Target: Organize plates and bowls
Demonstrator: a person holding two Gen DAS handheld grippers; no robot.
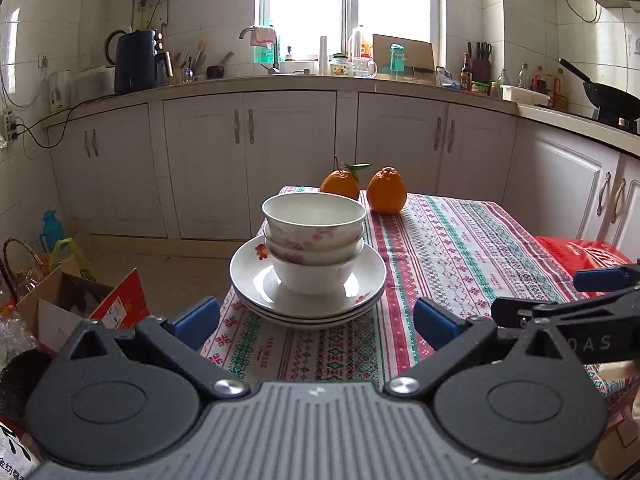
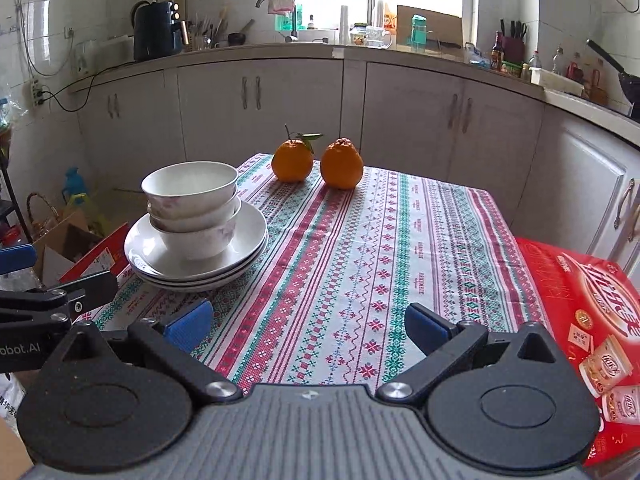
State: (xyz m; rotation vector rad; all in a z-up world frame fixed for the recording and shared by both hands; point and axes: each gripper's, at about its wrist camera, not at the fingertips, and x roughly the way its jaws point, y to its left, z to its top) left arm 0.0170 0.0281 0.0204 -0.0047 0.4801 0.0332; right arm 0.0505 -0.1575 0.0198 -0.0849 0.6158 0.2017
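Both grippers hang spread and empty over the table's near edge — left gripper point(image 1: 316, 320), right gripper point(image 2: 308, 326). Beyond them three nested bowls point(image 1: 314, 236) sit in a stack of plates point(image 1: 308, 304) at the table's point(image 2: 360, 260) left edge. Two oranges point(image 2: 342, 163) stand side by side at the far edge.

We see a tiled kitchen wall point(image 1: 520, 20) at the far side, with a bright window point(image 1: 344, 4) in its middle letting in daylight. Below runs a long countertop point(image 1: 360, 82) over white cabinets point(image 1: 288, 160). On the far left of the counter stands a dark air fryer point(image 1: 136, 62); on the far right, a black wok point(image 1: 608, 98). Near us, a patterned tablecloth point(image 2: 380, 260) covers the table.
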